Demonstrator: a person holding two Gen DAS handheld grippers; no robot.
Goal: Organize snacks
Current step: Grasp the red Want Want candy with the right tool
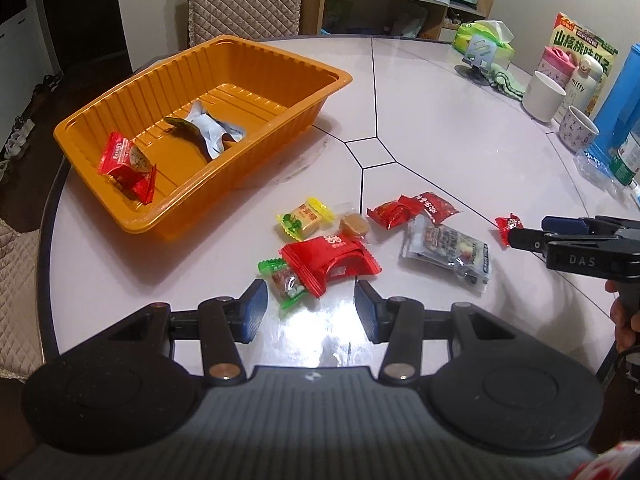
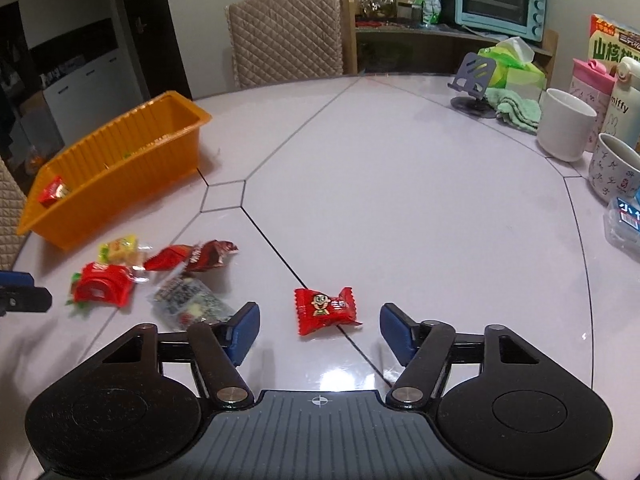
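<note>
An orange tray sits at the table's left and holds a red snack and a white-and-green wrapper; it also shows in the right wrist view. Several loose snacks lie in front of it: a large red pack, a yellow candy, a clear-wrapped pack. My left gripper is open and empty just short of the red pack. My right gripper is open, with a small red candy lying between its fingertips on the table.
Mugs, bottles, a snack box, a tissue pack and a phone stand crowd the table's right side. A quilted chair stands behind the table, with a shelf and a blue oven beyond.
</note>
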